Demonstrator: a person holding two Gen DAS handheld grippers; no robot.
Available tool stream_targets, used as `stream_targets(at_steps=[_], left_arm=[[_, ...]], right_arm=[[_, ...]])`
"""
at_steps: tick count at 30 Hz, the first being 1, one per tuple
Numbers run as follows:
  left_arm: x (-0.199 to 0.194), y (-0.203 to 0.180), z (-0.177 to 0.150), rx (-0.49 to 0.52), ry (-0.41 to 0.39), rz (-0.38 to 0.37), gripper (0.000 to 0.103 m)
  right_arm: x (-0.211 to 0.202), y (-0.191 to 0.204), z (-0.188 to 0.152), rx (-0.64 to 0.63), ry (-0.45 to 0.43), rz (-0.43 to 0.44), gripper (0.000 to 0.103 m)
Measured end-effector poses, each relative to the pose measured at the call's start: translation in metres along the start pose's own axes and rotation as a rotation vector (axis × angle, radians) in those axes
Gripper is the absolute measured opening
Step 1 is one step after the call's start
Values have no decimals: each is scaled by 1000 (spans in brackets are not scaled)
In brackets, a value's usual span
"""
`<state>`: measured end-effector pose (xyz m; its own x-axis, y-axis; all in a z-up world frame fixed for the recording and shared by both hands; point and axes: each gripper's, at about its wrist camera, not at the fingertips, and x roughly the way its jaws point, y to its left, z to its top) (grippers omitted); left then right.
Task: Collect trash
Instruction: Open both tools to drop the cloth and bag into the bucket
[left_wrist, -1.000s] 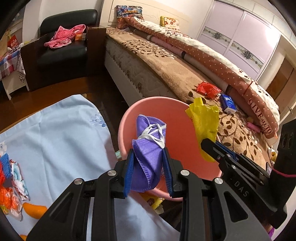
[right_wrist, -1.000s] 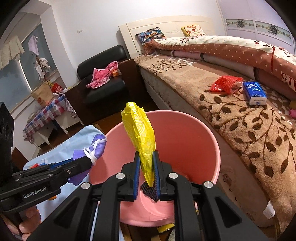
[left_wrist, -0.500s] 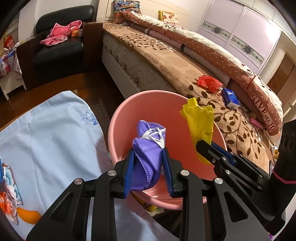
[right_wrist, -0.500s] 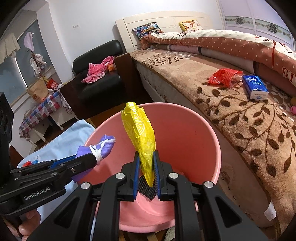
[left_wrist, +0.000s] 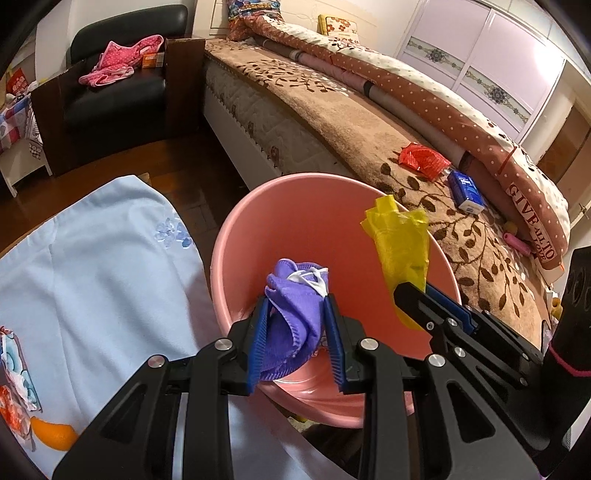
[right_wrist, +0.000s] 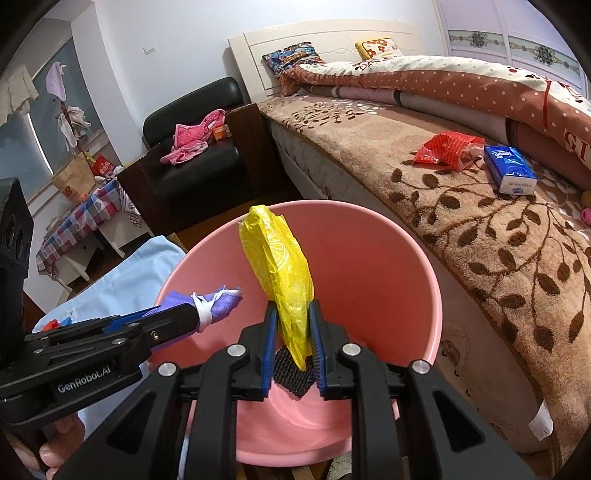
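A crumpled purple face mask (left_wrist: 295, 325) is clamped in the left claw (left_wrist: 295, 332) above the pink bin (right_wrist: 406, 280). A glossy yellow wrapper (right_wrist: 280, 280) stands between the right claw's (right_wrist: 293, 347) just-parting jaws, pads touching it.

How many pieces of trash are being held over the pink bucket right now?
2. A purple face mask sits between the left gripper fingers, and a yellow plastic bag stands between the right gripper fingers, both above the pink bucket. More may lie hidden inside.
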<state>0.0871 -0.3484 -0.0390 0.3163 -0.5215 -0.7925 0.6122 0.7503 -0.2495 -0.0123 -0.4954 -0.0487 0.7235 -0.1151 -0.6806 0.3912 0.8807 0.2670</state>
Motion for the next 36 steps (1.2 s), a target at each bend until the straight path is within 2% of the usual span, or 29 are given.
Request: stream_targets(at_steps=[4,9,12,15,36], left_arm=[[0,0,0,-3,5,-4,30],[1,2,2,-14,17,-13,32],[-1,2,2,-17,13,-15,40],[-5,2,3,-18,4,-20,42],[-33,14,-14,-26,-6,-7,43]], right_arm=[[-2,-1,0,2,-8,4,32],[-4,-2,-1,5,-12,12,35],[-6,-3,-1,5,-14,17,37],[-8,-3,-2,8,-18,22,46],[-27,5,-14,-8,-29,46,50]])
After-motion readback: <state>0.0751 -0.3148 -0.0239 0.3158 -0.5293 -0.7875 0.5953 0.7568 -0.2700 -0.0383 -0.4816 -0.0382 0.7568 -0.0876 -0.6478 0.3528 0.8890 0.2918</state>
